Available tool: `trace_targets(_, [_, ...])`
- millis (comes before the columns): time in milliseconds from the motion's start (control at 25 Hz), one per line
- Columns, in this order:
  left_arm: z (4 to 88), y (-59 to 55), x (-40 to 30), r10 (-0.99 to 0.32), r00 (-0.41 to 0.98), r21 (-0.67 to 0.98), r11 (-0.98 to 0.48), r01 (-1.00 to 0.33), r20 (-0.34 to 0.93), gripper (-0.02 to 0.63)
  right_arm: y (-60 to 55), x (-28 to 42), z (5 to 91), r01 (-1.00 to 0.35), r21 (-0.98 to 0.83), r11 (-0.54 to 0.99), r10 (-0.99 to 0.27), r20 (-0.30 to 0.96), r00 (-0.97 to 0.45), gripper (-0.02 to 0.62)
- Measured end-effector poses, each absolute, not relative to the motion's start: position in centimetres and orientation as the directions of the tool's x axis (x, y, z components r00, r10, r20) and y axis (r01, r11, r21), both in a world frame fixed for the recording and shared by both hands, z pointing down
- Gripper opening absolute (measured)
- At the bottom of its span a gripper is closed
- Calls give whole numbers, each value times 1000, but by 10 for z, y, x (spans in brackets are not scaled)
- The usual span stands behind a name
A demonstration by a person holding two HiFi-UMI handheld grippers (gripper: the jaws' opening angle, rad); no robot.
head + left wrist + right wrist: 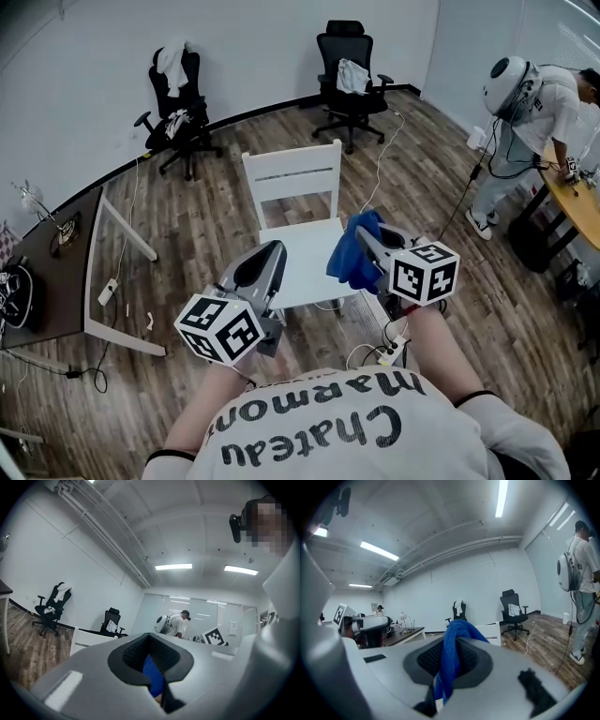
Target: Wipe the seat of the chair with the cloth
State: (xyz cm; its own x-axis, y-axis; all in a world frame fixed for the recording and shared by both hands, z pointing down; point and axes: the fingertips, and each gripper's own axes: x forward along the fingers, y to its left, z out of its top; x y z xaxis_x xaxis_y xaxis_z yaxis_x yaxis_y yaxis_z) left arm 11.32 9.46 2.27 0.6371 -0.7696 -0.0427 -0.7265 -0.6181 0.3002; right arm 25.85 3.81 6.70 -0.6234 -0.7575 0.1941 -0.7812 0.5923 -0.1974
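Cloth (352,253) in jaws of right gripper (368,244)

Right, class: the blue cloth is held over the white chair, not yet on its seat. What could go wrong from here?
The right tongs pinch only a narrow fold of the cloth, so it may slip out once dragged across the seat. A power strip with white cables lies on the floor by the chair's front corner, near the person; stepping round to wipe could snag it.
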Motion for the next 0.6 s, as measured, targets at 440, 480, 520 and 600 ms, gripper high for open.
trace_targets(440, [28,89,107,-770,637,312,-613,-725,-33,8,39,257,69,-794,-195,575,-769,203,-607,40])
trace_targets(480, [29,90,106,-769,638,313,-614,-724,-34,9,40,257,69,-796,-193,574,-770,204,-605,40])
trace_targets(520, [29,91,106,-768,639,313,-616,-723,-35,8,41,257,69,-797,-191,572,-772,203,-603,40])
trace_targets(600, [31,93,106,-766,642,311,-619,-721,-36,9,42,257,69,-800,-187,569,-775,202,-599,40])
